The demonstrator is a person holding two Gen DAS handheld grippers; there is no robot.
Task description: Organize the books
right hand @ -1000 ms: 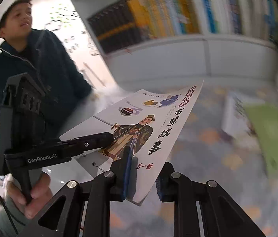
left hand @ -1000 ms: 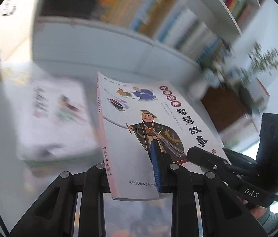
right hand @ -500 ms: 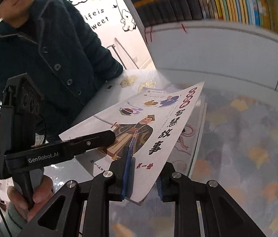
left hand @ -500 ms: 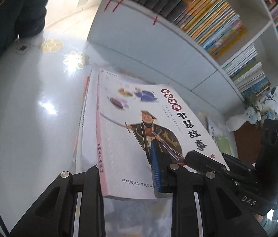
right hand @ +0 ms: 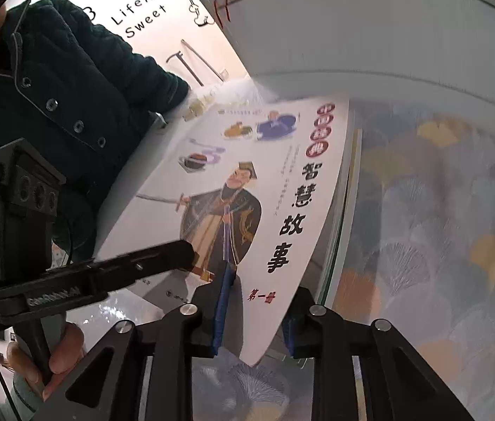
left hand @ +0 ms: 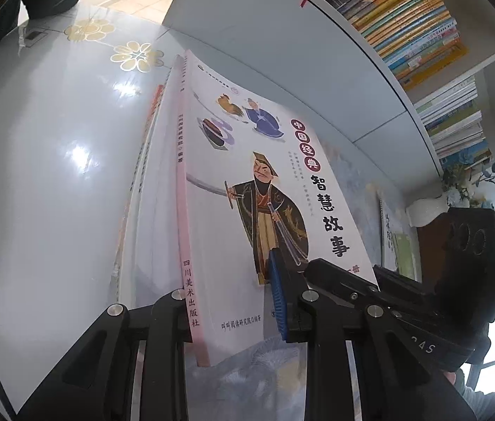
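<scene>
White paperback w/ robed swordsman on cover, pink spine at left, lying atop a short stack of books on glossy table. Stack near the table's far edge, just below a white bookcase packed w/ books.

Left gripper at near-left corner of paperback, by the spine: blue pad on the cover, other finger under; jaws opening, book between them, pads seemingly touching it yet.

Right gripper at near-right corner: blue pads either side of cover edge, jaws opening, right pad looks just clear of the cover.

Patterned cloth over table to right of stack. Person in dark jacket far left. Vase w/ sprigs far right.
</scene>
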